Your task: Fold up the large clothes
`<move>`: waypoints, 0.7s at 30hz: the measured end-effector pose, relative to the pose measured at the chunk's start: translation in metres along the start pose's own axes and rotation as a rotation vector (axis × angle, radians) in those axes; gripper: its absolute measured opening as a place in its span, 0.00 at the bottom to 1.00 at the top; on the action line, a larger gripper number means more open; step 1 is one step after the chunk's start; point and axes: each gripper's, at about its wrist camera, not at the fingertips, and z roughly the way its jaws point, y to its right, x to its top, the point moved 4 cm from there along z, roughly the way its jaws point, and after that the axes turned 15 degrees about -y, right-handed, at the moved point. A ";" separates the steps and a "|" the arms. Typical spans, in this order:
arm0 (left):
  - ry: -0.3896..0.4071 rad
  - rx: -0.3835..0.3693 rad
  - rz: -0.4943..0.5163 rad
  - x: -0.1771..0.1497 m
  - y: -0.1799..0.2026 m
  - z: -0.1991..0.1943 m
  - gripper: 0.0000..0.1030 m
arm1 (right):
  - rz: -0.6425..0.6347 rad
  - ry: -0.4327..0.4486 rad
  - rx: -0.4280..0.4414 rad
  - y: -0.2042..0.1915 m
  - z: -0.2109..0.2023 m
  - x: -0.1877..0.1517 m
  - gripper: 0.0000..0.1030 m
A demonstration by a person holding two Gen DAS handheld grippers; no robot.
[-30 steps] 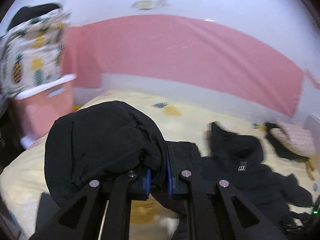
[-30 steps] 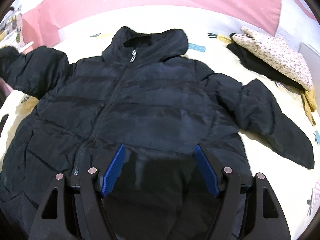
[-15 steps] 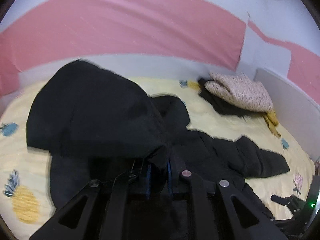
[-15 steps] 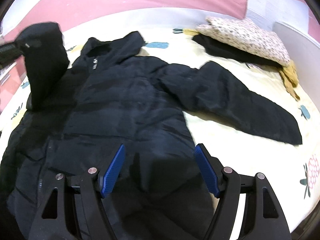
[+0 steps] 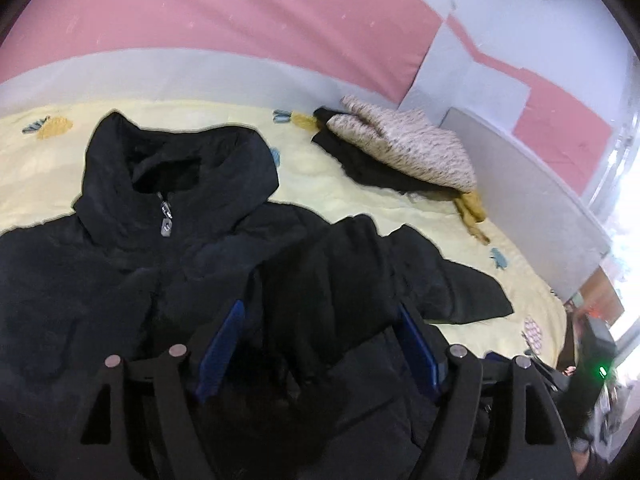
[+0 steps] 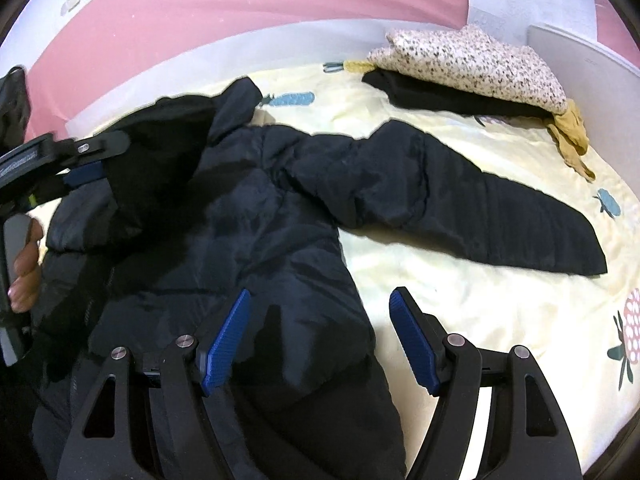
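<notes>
A black puffer jacket (image 5: 132, 276) lies front up on the yellow bedspread (image 5: 320, 184), zipper closed, hood toward the wall. Its left sleeve (image 5: 332, 280) is folded across the chest and lies between the open fingers of my left gripper (image 5: 320, 320). The jacket also shows in the right wrist view (image 6: 256, 232), with its right sleeve (image 6: 460, 200) stretched out flat on the bedspread (image 6: 460, 300). My right gripper (image 6: 320, 308) is open and empty, above the jacket's right side edge. The left gripper (image 6: 80, 160) shows at the left of that view.
A speckled cream garment (image 5: 408, 148) lies on a black one (image 5: 376, 172) with a mustard piece (image 5: 472, 212) at the bed's far right corner. A grey bed board (image 5: 532, 200) and pink-and-white wall (image 5: 240, 20) border the bed.
My left gripper carried the left sleeve across the jacket's chest, then opened and let it go. My right gripper drifted right toward the jacket's right edge, staying open.
</notes>
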 end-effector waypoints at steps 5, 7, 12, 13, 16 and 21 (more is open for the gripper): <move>0.066 0.017 -0.024 0.005 -0.027 -0.036 0.80 | -0.007 0.040 0.027 -0.014 -0.004 0.016 0.70; 0.076 0.033 -0.057 0.011 -0.044 -0.040 0.80 | -0.008 0.049 0.046 -0.022 -0.004 0.022 0.70; 0.087 0.269 -0.129 0.010 -0.112 -0.047 0.79 | -0.043 0.033 0.079 -0.042 0.008 0.034 0.70; 0.078 0.307 -0.152 0.008 -0.129 -0.047 0.79 | -0.049 0.028 0.083 -0.044 0.010 0.035 0.70; 0.052 0.400 -0.230 0.001 -0.178 -0.043 0.77 | -0.084 0.008 0.122 -0.061 0.028 0.048 0.63; -0.026 0.403 -0.374 -0.029 -0.236 -0.019 0.72 | -0.136 -0.113 0.063 -0.078 0.097 0.077 0.40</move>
